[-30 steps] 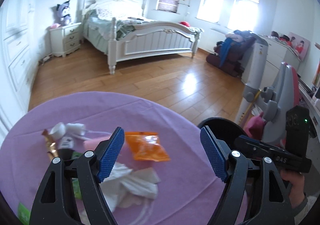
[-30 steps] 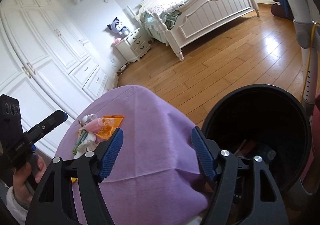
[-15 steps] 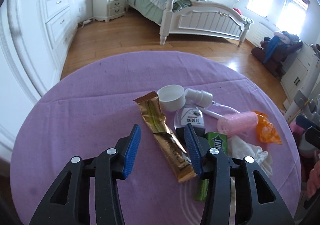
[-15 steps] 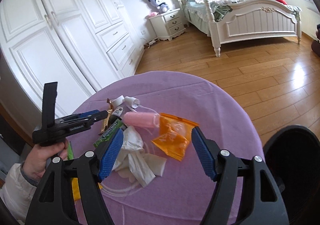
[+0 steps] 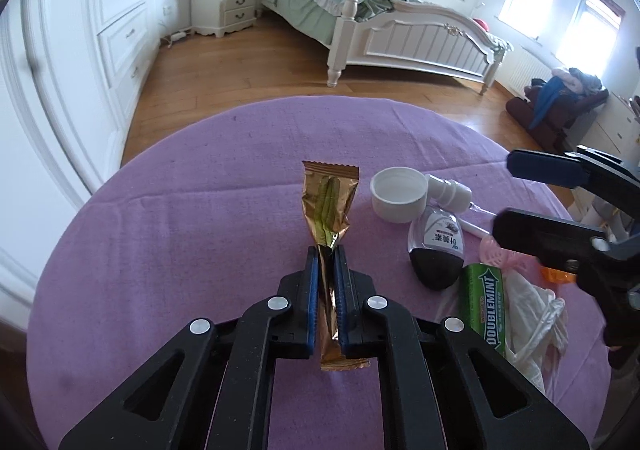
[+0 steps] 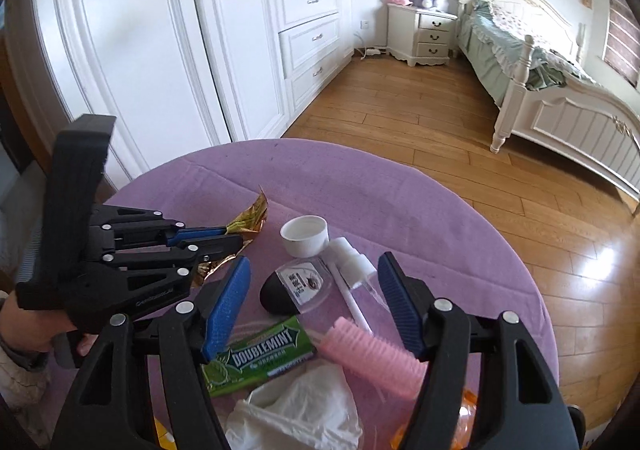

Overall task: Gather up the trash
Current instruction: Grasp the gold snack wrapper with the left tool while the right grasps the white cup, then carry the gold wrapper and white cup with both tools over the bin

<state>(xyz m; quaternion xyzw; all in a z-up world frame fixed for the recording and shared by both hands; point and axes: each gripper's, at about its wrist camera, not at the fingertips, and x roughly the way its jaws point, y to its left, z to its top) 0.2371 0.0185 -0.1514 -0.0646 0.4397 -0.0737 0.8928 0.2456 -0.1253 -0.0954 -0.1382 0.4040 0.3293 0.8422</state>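
On the round purple table [image 5: 180, 230] lies a pile of trash. My left gripper [image 5: 327, 254] is shut on a gold snack wrapper [image 5: 330, 201], whose far end still lies on the cloth. My right gripper [image 6: 314, 270] hovers over the pile with its jaws closing. Below the gap between them lie a small dark-liquid bottle [image 6: 296, 286] and a white pump nozzle [image 6: 348, 254]; the pads touch neither. Close by are a white cap [image 6: 304, 236], a green gum pack [image 6: 260, 354], a pink roller [image 6: 376, 354] and crumpled white tissue [image 6: 296, 410].
A person's hand [image 6: 24, 334] holds the left gripper [image 6: 240, 240] just left of the right one. Beyond the table are wooden floor [image 5: 248, 65], a white bed [image 5: 400, 33], a nightstand [image 5: 224, 5] and white wardrobes [image 6: 160, 49]. An orange packet [image 6: 466, 408] peeks out at the bottom right.
The left jaws moved over the gold wrapper and closed on it. The right gripper swung from the black bin across to the trash pile and began narrowing.
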